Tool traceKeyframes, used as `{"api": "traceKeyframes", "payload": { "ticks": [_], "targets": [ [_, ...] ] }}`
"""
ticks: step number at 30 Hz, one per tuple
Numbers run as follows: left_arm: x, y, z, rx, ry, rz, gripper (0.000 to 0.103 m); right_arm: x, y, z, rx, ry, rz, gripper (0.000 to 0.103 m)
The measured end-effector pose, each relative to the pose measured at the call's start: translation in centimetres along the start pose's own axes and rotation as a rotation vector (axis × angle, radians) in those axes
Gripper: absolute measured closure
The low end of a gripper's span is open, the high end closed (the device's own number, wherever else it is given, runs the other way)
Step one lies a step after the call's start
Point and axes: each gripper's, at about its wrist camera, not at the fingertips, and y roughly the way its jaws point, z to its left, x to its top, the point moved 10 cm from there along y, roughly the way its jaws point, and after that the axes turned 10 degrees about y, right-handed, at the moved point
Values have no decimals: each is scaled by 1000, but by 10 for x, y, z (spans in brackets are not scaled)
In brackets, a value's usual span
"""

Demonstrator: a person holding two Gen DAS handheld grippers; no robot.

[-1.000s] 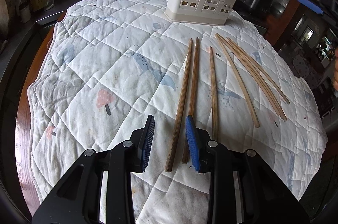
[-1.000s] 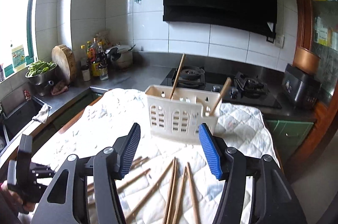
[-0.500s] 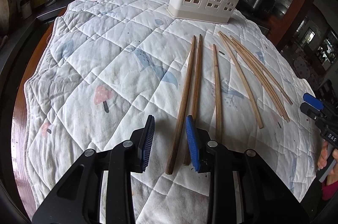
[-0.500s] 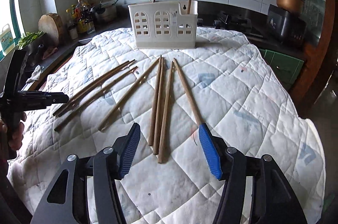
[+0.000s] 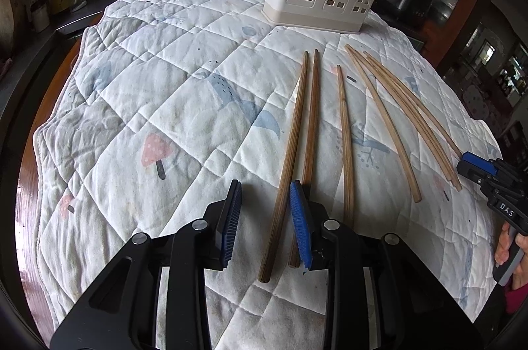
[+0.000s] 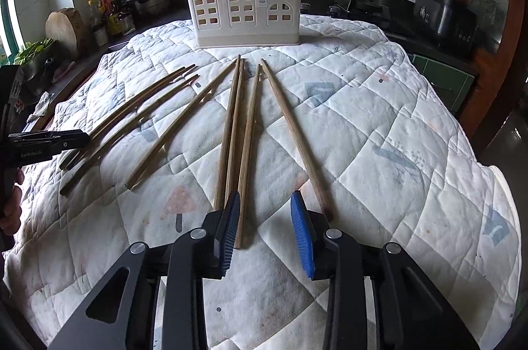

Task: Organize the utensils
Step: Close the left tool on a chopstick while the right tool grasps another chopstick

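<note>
Over the last second our right gripper [image 6: 265,234] has dropped from facing the holder [image 6: 244,10] at the quilt's [image 6: 379,135] far edge to the near ends of the chopsticks [image 6: 231,132] at the quilt's middle, so a pick-up appears imminent. Its jaws are closing; one dark chopstick [image 6: 246,158] lies between them, the pads not visibly pressing it. The left gripper [image 5: 265,224] hovers partly open beside another chopstick [image 5: 290,158], holding nothing.
</note>
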Motion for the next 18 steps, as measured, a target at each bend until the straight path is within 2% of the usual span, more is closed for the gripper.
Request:
{"api": "traceKeyframes", "payload": {
  "ticks": [7, 13, 18],
  "targets": [
    [4, 1, 4, 23, -23, -8, 85, 3, 7, 5, 15, 2, 6, 78],
    [3, 3, -10, 31, 23, -4, 85, 2, 15, 8, 15, -2, 20, 81],
    [3, 4, -7, 15, 3, -4, 85, -3, 20, 13, 6, -27, 37, 83]
  ]
}}
